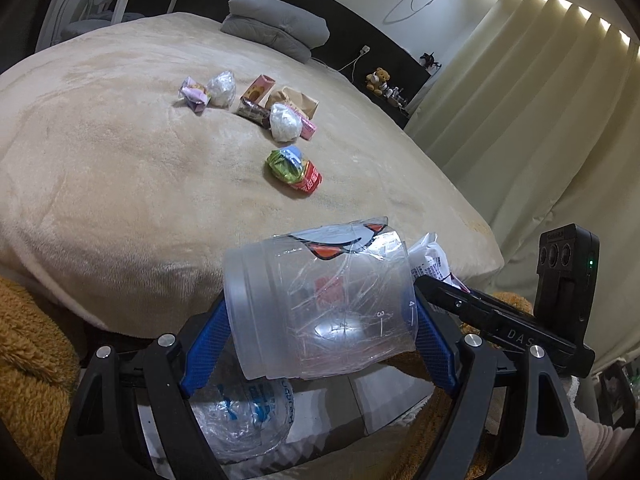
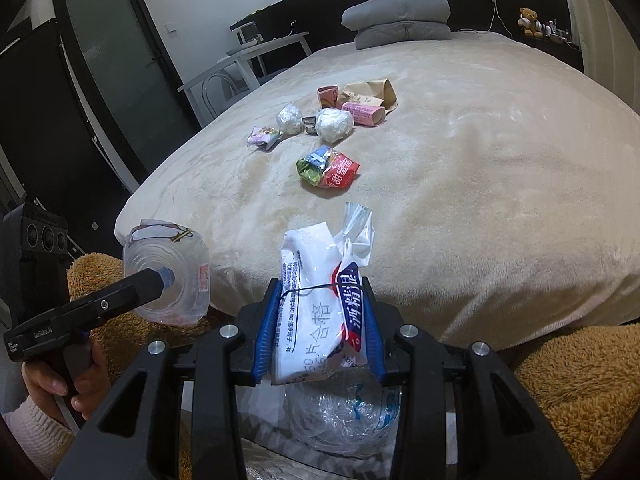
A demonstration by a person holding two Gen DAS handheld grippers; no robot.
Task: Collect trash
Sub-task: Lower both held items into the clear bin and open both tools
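Left wrist view
Left gripper (image 1: 320, 320): blue pads pinching a clear plastic cup (image 1: 320, 304), lying sideways, lower centre.
Bed (image 1: 120, 184): wrappers scattered upper centre; green-red packet (image 1: 294, 168) sits nearest.

Right wrist view
Right gripper (image 2: 320, 332): clamped on a white wrapper (image 2: 316, 304), lower centre.
Below it: crumpled clear bag (image 2: 344, 412).
Cup: left of frame, held on the left gripper's finger.
Pillows (image 2: 400, 18): stacked, top centre.
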